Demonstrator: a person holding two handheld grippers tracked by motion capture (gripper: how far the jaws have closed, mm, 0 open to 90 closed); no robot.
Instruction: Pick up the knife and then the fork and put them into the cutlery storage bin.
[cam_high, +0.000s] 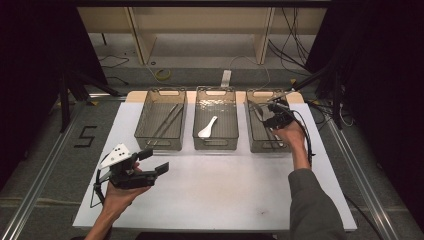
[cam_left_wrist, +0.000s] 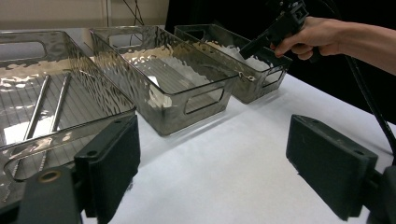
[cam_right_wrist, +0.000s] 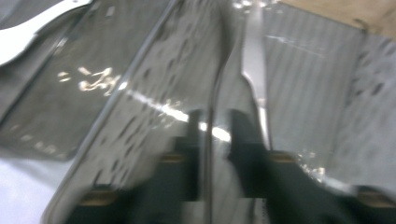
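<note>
Three clear bins stand in a row on the white table (cam_high: 225, 190). The left bin (cam_high: 160, 146) holds two metal rods (cam_high: 167, 122) (cam_left_wrist: 42, 107). A white spoon (cam_high: 207, 128) lies in the middle bin (cam_high: 216, 146). My right gripper (cam_high: 270, 112) (cam_right_wrist: 212, 126) reaches down into the right bin (cam_high: 267, 149), jaws slightly apart around a thin metal handle (cam_right_wrist: 208, 93) without pressing on it. A flat metal utensil (cam_right_wrist: 254, 60) lies beside it. My left gripper (cam_high: 155, 161) (cam_left_wrist: 215, 140) hovers open and empty over the table's front left.
Cables trail from both grippers. Wooden table legs, loose cables and a strip of tape lie on the floor beyond the bins. Bare white table (cam_left_wrist: 243, 163) stretches in front of the bins. Metal rails run along both sides of the table.
</note>
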